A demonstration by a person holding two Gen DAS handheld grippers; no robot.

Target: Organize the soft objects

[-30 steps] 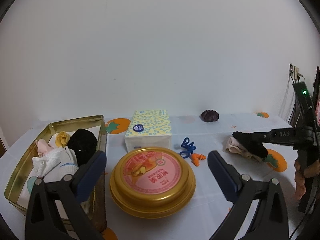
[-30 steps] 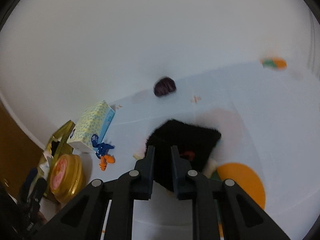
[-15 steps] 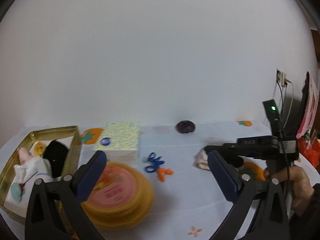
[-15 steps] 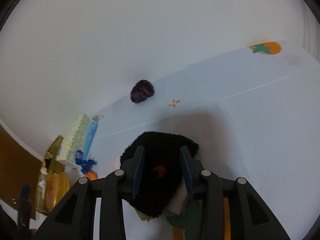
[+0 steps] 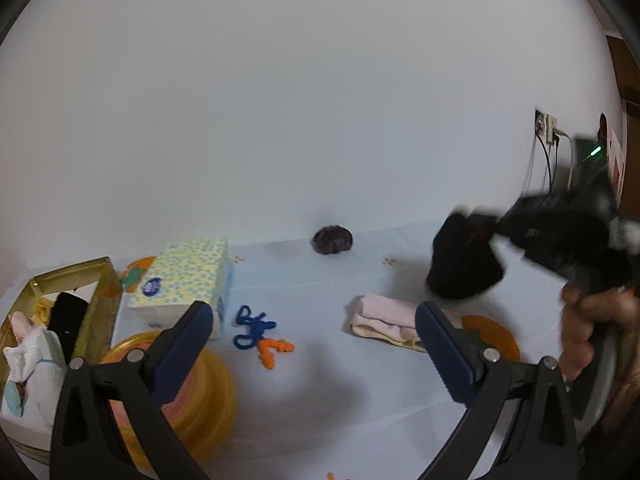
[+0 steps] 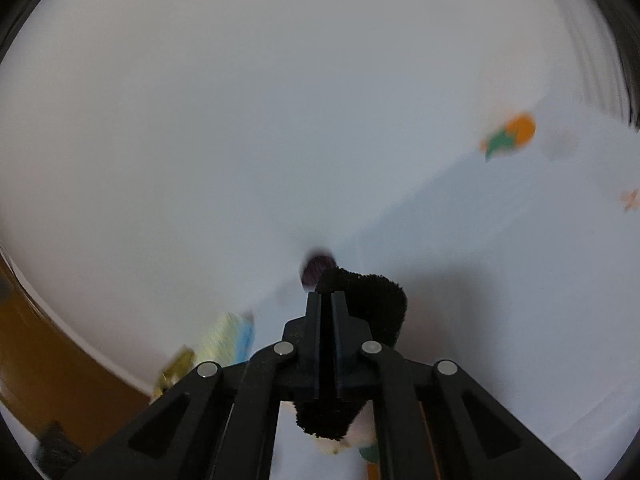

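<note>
- The right gripper [image 6: 326,312] has just closed its jaws on the fuzzy black cloth [image 5: 464,264], lifted at the frame's right, above the desk [image 5: 320,380].
- The cloth looks light, limp and compressible; a pinch at a bunched fold should hold.
- The left gripper [image 5: 312,340] stands wide and empty.

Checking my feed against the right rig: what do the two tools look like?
The left tool has black triangular arms with silver rivets and dark blue ribbed pads. The right tool is all black with the same silver rivets and narrow black pads; seen from the left camera, its body carries a green light.
</note>
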